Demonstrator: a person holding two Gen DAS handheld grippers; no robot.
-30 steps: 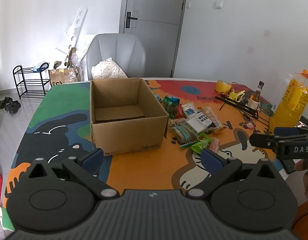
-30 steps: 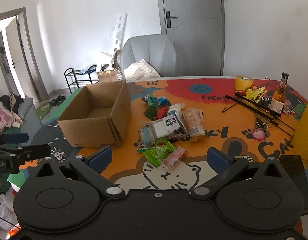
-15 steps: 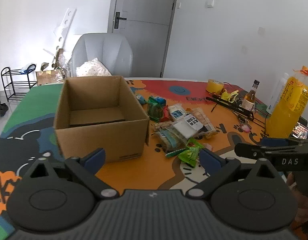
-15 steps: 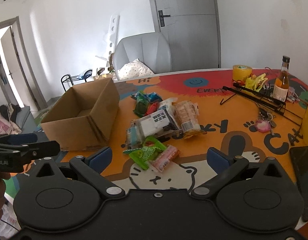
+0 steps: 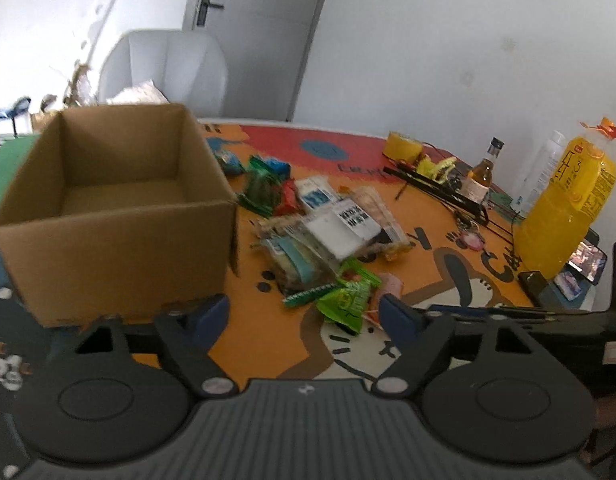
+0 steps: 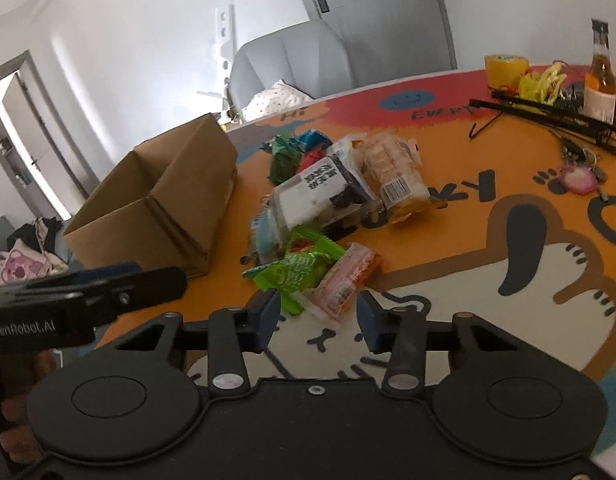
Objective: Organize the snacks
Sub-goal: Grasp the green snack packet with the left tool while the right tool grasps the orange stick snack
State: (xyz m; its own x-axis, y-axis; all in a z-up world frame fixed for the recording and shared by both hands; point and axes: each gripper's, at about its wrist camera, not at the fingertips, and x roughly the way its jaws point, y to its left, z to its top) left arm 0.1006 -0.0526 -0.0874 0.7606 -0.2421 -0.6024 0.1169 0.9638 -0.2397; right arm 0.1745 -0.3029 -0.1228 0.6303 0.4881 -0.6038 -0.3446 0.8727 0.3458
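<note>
Bare orange tabletop (image 6: pixel 448 236) lies open right of the snack pile (image 6: pixel 328 196); the brown cardboard box (image 6: pixel 168 196) blocks its left.

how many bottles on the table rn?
3. A small brown glass bottle stands behind the black rack, a big yellow drink bottle at the right edge, and a clear bottle just behind it. More may be out of view.

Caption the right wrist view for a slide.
Right gripper closing over an orange snack packet beside a green packet, cardboard box waiting at left.
</note>
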